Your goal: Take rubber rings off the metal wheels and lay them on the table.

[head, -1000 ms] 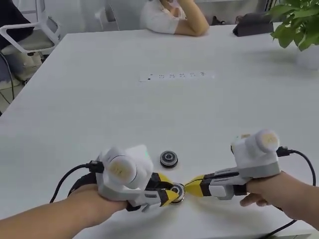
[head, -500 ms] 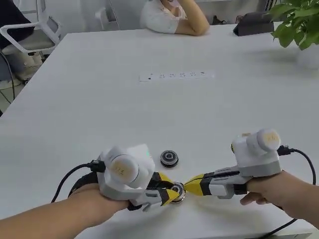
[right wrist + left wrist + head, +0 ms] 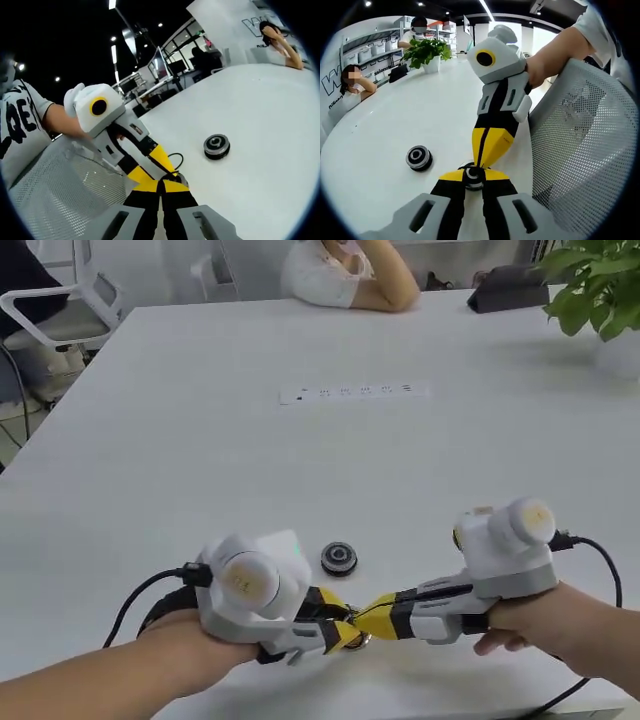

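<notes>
Head view has both tools nose to nose at the near edge of the bench (image 3: 300, 460). Your left tool (image 3: 340, 633) is clamped on a wheel (image 3: 473, 176), jaws closed in on either side of it. Your right tool (image 3: 368, 621) comes in from the opposite side, jaws pressed together into one narrow wedge, its tip right against the wheel's rim.

This looks like the peel on the first wheel: one tool anchors the metal, the other works at the ring (image 3: 468, 166). I can't tell whether the right tool has rubber pinched or is only touching it. From the right gripper view the tips meet at the wheel just ahead, too tight to read.

Next move, as I judge it: keep the left grip firm, get a sure bite on the ring's edge with the right, then roll it outward over the rim and away. Expect the rubber to stretch and snap back.

The second wheel (image 3: 339, 559) lies flat on the bench just beyond the tools, ring on, apart from both.
</notes>
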Action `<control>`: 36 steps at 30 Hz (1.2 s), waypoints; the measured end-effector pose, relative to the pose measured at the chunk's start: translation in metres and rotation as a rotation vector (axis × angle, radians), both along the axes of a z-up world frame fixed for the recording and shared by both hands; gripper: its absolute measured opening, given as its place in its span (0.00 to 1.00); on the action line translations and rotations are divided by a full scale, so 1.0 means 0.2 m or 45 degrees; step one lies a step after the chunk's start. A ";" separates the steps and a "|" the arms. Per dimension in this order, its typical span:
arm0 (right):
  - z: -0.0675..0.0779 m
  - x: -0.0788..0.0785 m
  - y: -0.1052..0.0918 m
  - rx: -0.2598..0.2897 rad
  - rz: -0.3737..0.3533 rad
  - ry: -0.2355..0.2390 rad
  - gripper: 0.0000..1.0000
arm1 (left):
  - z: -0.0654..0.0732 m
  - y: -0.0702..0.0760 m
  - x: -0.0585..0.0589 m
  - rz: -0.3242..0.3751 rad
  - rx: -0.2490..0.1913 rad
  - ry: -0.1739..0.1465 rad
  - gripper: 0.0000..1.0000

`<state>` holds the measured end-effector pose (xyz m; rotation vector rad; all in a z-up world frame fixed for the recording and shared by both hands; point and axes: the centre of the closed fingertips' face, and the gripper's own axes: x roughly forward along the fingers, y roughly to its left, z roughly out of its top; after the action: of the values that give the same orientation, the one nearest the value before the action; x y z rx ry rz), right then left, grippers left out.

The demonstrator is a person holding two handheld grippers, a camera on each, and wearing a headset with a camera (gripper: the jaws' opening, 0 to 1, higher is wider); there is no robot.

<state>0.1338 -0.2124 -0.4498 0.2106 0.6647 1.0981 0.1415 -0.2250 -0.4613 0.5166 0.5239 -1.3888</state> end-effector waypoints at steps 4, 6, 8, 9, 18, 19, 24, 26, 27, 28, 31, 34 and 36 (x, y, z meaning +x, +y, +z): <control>-0.03 0.00 -0.02 -0.025 -0.009 0.005 0.00 | 0.00 0.00 0.00 0.003 0.000 0.001 0.07; -0.04 0.00 -0.03 -0.032 -0.015 0.006 0.00 | 0.00 0.00 0.00 0.003 0.000 -0.001 0.07; -0.04 0.01 -0.04 -0.036 -0.022 0.010 0.00 | 0.00 0.00 0.00 0.005 -0.001 0.003 0.07; -0.05 0.01 -0.04 -0.039 -0.024 0.008 0.00 | 0.00 0.00 0.00 0.005 -0.001 0.004 0.07; -0.05 0.02 -0.06 -0.046 -0.042 0.005 0.00 | 0.00 0.01 0.00 -0.008 0.026 0.006 0.07; -0.05 0.02 -0.06 -0.045 -0.043 0.005 0.00 | 0.00 0.01 -0.01 -0.017 0.035 -0.001 0.08; -0.04 0.02 -0.06 -0.035 -0.046 0.004 0.00 | 0.01 0.02 -0.01 -0.037 0.049 -0.007 0.09; -0.04 0.02 -0.06 -0.034 -0.046 0.004 0.00 | 0.02 0.03 -0.02 -0.037 0.041 0.016 0.10; -0.04 0.02 -0.06 -0.035 -0.045 0.004 0.00 | 0.02 0.03 -0.01 -0.035 0.037 0.018 0.11; -0.04 0.02 -0.06 -0.034 -0.045 0.005 0.00 | 0.03 0.03 -0.01 -0.032 0.033 0.023 0.11; -0.04 0.02 -0.06 -0.028 -0.045 0.006 0.00 | 0.05 0.04 -0.02 -0.028 0.019 0.042 0.13; -0.03 0.02 -0.06 -0.023 -0.045 0.007 0.00 | 0.07 0.04 -0.03 -0.032 -0.002 0.072 0.16; -0.03 0.02 -0.06 -0.021 -0.046 0.008 0.00 | 0.09 0.05 -0.04 -0.030 -0.011 0.072 0.19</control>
<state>0.1376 -0.2237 -0.4556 0.2106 0.6729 1.0576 0.1340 -0.2150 -0.4428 0.4795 0.5589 -1.4309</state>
